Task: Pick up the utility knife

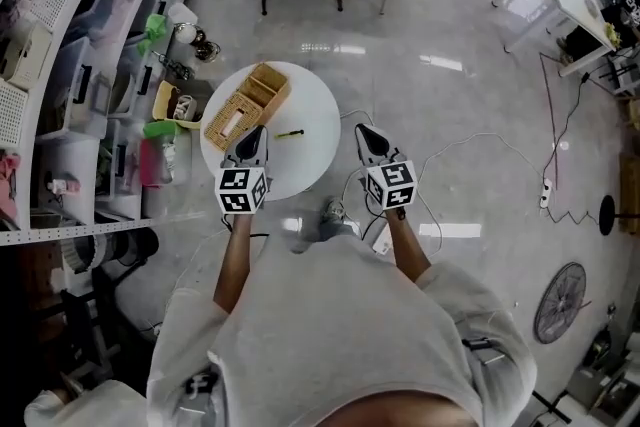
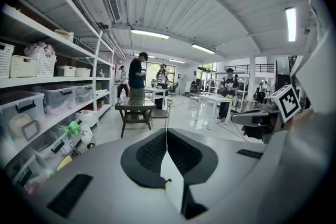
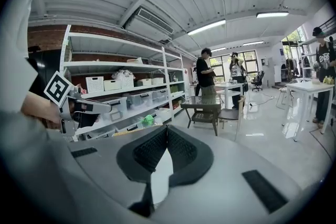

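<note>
**A:** What's in front of you?

**B:** A glossy grey floor (image 1: 460, 105), with storage shelves (image 1: 85, 75) running along my left. Just ahead of me stands a round white tabletop (image 1: 312, 103). A woven basket (image 1: 245, 103) lies on its left half, set at a diagonal.

**A:** And your claws?

**B:** My left claw (image 1: 257, 131) hangs over the near part of the tabletop, just beside the basket's near end. Its jaws are pressed together with nothing between them. My right claw (image 1: 362, 129) is off past the tabletop's right edge, over the floor. It is closed the same way and holds nothing.

**A:** Where is the utility knife?

**B:** The utility knife (image 1: 290, 133) lies flat on the bare white surface, right of the basket and apart from it. It is just to the right of my left claw's tip, and neither claw touches it.

**A:** Which way does it lie?

**B:** From the head view its long axis runs left to right across me, with the right end a touch farther away. My claws point roughly across it.

**A:** How does it look?

**B:** It is slim, short and dark, with yellow-green showing toward the right end. It is too small for me to tell which end carries the blade.
</note>
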`<state>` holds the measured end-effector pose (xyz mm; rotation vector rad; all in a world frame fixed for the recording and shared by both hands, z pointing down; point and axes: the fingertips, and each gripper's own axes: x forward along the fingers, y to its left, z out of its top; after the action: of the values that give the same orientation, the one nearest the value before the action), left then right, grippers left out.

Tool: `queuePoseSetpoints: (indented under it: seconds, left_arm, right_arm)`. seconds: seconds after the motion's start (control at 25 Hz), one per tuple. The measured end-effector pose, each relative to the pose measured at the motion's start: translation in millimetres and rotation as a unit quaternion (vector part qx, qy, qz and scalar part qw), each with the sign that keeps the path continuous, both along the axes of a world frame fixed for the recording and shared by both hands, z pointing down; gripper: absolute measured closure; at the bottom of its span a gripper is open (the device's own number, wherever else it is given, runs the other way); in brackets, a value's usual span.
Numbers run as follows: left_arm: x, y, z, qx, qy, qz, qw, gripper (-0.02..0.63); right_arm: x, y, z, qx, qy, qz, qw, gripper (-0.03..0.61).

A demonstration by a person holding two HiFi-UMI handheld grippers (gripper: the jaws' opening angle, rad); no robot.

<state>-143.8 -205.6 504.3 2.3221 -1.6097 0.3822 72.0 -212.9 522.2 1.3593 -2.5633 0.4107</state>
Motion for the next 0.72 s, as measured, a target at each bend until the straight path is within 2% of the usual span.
queuePoseSetpoints:
  seconds: [0.36, 0.72]
  left_arm:
    - [2.5, -43.0, 7.0, -0.007, -0.014, -0.027, 0.9995, 0.591]
    - [2.4, -65.8, 23.3, -0.027, -0.02, -0.012, 0.9994, 0.591]
  right_arm:
    - [2.5, -51.7, 13.2, -0.012, -0.003, -0.04, 0.999, 0.548]
    - [-1.4, -60.4, 34.7, -0.043, 0.0, -0.043, 0.998, 0.548]
